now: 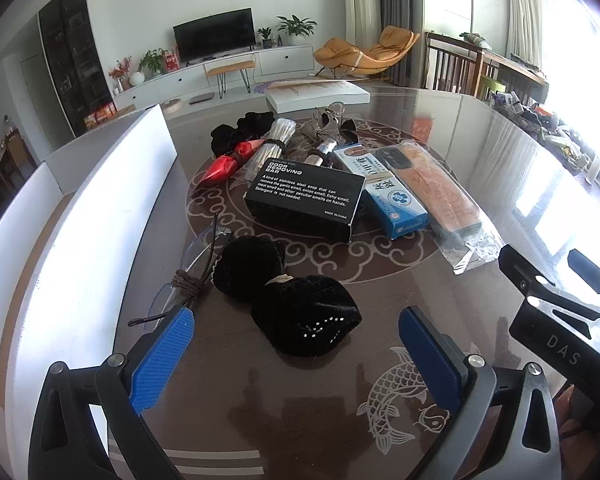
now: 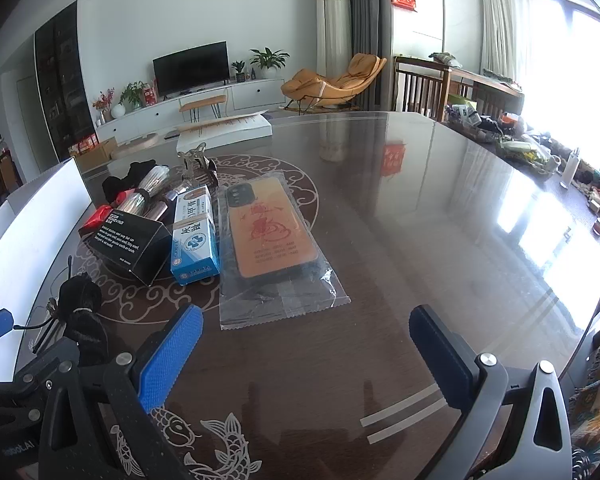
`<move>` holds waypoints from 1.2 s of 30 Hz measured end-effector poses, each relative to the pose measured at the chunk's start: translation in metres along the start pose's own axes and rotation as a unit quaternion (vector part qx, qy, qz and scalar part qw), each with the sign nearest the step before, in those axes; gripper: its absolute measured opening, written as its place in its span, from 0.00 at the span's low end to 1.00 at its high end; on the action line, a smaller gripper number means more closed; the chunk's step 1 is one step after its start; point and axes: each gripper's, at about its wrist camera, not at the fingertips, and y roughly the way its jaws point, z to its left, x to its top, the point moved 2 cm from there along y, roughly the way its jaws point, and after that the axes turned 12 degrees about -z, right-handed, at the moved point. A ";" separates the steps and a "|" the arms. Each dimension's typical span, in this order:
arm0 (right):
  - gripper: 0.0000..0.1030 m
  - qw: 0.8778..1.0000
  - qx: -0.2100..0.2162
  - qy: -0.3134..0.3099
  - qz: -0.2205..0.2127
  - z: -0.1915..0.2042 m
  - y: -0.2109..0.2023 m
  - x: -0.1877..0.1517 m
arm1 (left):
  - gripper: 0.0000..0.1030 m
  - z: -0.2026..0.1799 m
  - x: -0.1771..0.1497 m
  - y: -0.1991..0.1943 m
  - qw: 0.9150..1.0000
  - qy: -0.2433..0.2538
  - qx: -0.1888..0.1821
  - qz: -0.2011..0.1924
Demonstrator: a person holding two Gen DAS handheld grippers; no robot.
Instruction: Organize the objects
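At the far left we see a long white box (image 1: 100, 216) standing along the table (image 1: 480, 128) edge. Just right of it lie clear glasses (image 1: 192, 256) with a brown cord (image 1: 188, 284) knotted around them, touching a black velvet pouch (image 1: 248, 268). A second black pouch (image 1: 304, 320), dotted with small studs, lies against the first, between the fingers of our left gripper (image 1: 296, 352), which hovers above the table with jaws wide and nothing held.

Farther back we find a red pointed item (image 1: 224, 164), a bundle of sticks (image 1: 272, 144) and a black scrunchie (image 1: 236, 132). Right of these sits the black box (image 1: 304, 196) of odor-removing soap, then a blue and white box (image 1: 384, 192) touching it, then an orange phone case (image 2: 268, 228) in a clear bag (image 2: 284, 300), beside the blue box.

Our right gripper (image 2: 306, 344) hangs over bare table just in front of the bag, jaws wide, holding nothing. At the far right the table edge carries a blurred clutter (image 2: 540, 152) we cannot make out.
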 end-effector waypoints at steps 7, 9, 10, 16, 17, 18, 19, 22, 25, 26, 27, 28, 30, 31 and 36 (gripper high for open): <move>1.00 1.000 0.001 0.000 0.008 0.000 0.002 -0.001 | 1.00 0.005 -0.012 0.003 1.000 0.003 0.004 0.010; 1.00 1.000 0.001 0.000 0.011 0.000 0.004 -0.001 | 1.00 0.004 -0.014 0.003 1.000 0.005 0.003 0.014; 1.00 1.000 0.001 0.000 0.013 0.000 0.004 -0.002 | 1.00 0.004 -0.015 0.003 1.000 0.005 0.002 0.015; 1.00 1.000 -0.002 0.000 0.025 0.000 0.009 -0.004 | 1.00 0.001 -0.026 0.002 1.000 0.016 -0.002 0.022; 1.00 1.000 -0.003 0.000 0.028 0.000 0.010 -0.005 | 1.00 0.001 -0.028 0.002 1.000 0.018 -0.003 0.024; 1.00 0.999 -0.004 -0.001 0.032 0.001 0.012 -0.006 | 1.00 0.001 -0.030 0.003 0.999 0.019 -0.004 0.027; 1.00 0.999 -0.005 -0.001 0.037 0.001 0.014 -0.007 | 1.00 0.001 -0.032 0.004 0.999 0.019 -0.005 0.029; 1.00 0.998 -0.004 -0.001 0.061 0.001 0.022 -0.013 | 1.00 0.002 -0.038 0.007 0.999 0.017 -0.007 0.038; 1.00 0.997 -0.007 0.002 0.082 -0.001 0.030 -0.019 | 1.00 0.000 -0.042 0.011 0.999 0.020 -0.007 0.043; 1.00 0.996 -0.008 0.003 0.087 -0.001 0.032 -0.021 | 1.00 0.000 -0.043 0.012 0.999 0.022 -0.007 0.043; 1.00 0.996 -0.009 0.005 0.092 -0.002 0.033 -0.022 | 1.00 -0.001 -0.045 0.013 0.999 0.024 -0.006 0.045; 1.00 0.995 -0.010 0.006 0.097 -0.003 0.035 -0.024 | 1.00 -0.001 -0.046 0.014 0.999 0.026 -0.006 0.047; 1.00 0.994 -0.011 0.007 0.105 -0.004 0.038 -0.026 | 1.00 -0.002 -0.049 0.018 0.998 0.026 -0.006 0.052; 1.00 0.994 -0.012 0.008 0.108 -0.004 0.039 -0.027 | 1.00 -0.002 -0.050 0.019 0.998 0.026 -0.006 0.055; 1.00 0.992 -0.013 0.008 0.124 -0.004 0.044 -0.031 | 1.00 0.000 -0.054 0.023 0.998 0.021 -0.008 0.061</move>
